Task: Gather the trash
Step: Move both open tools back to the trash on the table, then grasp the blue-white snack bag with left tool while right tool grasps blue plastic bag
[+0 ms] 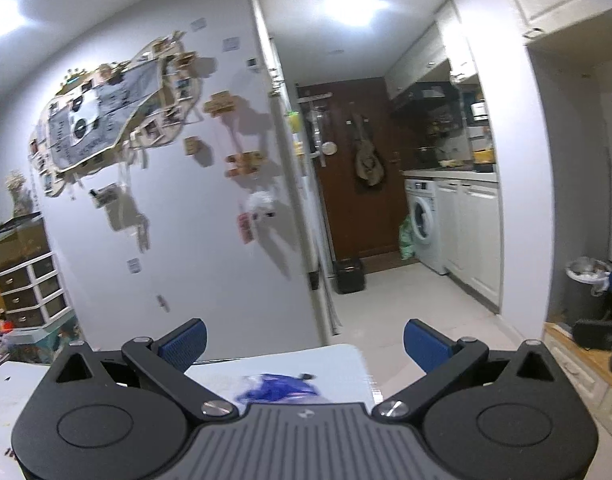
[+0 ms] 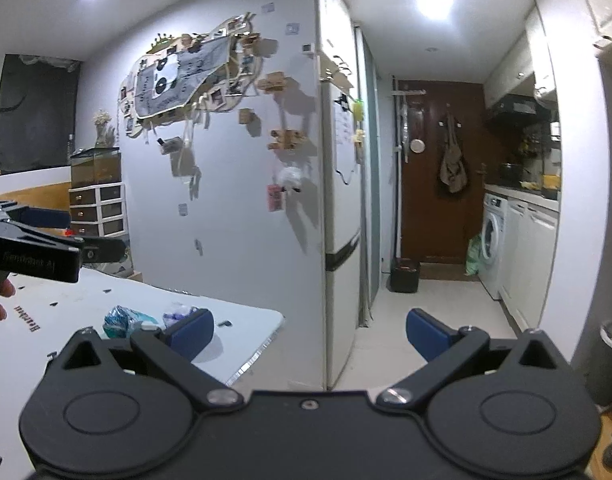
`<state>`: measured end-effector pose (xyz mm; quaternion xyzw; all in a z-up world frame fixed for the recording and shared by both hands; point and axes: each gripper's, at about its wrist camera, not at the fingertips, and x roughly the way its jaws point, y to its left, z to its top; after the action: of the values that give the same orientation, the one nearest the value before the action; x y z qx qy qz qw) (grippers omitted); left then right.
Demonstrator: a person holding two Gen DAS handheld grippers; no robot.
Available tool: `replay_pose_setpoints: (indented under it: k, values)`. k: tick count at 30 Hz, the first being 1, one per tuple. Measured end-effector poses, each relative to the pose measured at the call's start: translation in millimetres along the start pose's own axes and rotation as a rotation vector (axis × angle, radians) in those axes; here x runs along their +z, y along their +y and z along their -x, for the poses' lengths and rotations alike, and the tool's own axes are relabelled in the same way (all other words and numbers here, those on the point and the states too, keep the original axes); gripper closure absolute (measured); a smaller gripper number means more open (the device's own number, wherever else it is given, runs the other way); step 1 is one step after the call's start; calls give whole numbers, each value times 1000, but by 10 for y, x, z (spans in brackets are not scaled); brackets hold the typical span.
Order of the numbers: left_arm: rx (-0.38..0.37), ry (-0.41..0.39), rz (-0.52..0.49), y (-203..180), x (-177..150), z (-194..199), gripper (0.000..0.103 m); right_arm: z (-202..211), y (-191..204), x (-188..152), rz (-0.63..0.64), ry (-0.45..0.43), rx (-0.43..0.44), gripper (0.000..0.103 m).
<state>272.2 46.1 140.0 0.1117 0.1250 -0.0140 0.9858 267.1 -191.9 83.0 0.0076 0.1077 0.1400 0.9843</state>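
**Two open hand-held grippers over a table with crumpled wrappers**

Two pieces of trash show in the right wrist view: a teal crumpled wrapper (image 2: pixel 119 320) and a pale purple crumpled wrapper (image 2: pixel 177 312), lying side by side near the far edge of the white table (image 2: pixel 241 332). In the left wrist view only one blue-purple wrapper (image 1: pixel 279 388) is seen, blurred, on the table (image 1: pixel 346 364) near its far right corner. Two bins stand on the floor: a black bin (image 1: pixel 350 276) by the brown door and a round lined bin (image 1: pixel 586 292) at the right.

The left hand-held gripper (image 1: pixel 305 344) is spread wide and holds nothing; the blue-purple wrapper lies just below and between its fingers, close to the body. The right hand-held gripper (image 2: pixel 309 332) is likewise spread wide and empty; both wrappers lie just beyond its left finger (image 2: pixel 191 332), apart from it.
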Motion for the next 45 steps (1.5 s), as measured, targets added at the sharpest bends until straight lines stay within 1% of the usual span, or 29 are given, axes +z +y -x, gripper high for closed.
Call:
replay_pose_setpoints:
  k: [4, 7, 9, 14, 16, 19, 21, 23, 25, 26, 31, 35, 38, 41, 43, 45]
  values:
    - [-5, 23, 27, 379, -142, -216, 0, -236, 121, -37, -8, -10, 14, 0]
    - [6, 51, 44, 651, -290, -422, 0, -427, 210, -62, -14, -9, 28, 0]
    - [9, 69, 58, 798, -408, -540, 0, -563, 274, -82, -13, 2, 36, 0]
    - [-10, 125, 82, 1137, -684, -869, 0, -828, 398, -157, -13, 42, 46, 0]
    - [-27, 142, 95, 1269, -780, -1005, 0, -954, 453, -182, -7, 75, 64, 0]
    - [-79, 187, 130, 1444, -871, -1228, 0, -1127, 527, -205, -15, 121, 104, 0]
    - [-103, 195, 145, 1544, -907, -1341, 0, -1227, 567, -200, -35, 141, 135, 0]
    - [-136, 214, 149, 1608, -948, -1454, 0, -1344, 631, -188, -50, 160, 182, 0]
    - [-153, 230, 146, 1643, -995, -1537, 0, -1479, 729, -179, -48, 175, 227, 0]
    - [-155, 238, 141, 1661, -1015, -1582, 0, -1556, 797, -174, -39, 182, 236, 0]
    - [-179, 263, 105, 1734, -1080, -1791, 0, -1959, 1119, -160, 19, 225, 245, 0]
    - [-184, 302, 89, 1786, -1191, -1965, 0, -2286, 1360, -189, 85, 275, 258, 0]
    - [-198, 331, 109, 1817, -1293, -2071, 0, -2483, 1522, -223, 150, 305, 265, 0]
    - [-213, 369, 123, 1803, -1397, -2170, 0, -2760, 1665, -241, 210, 374, 268, 0]
    - [-216, 390, 134, 1807, -1455, -2214, 0, -2921, 1697, -250, 219, 406, 253, 0]
    - [-224, 403, 154, 1826, -1504, -2250, 0, -3058, 1701, -264, 202, 430, 258, 0]
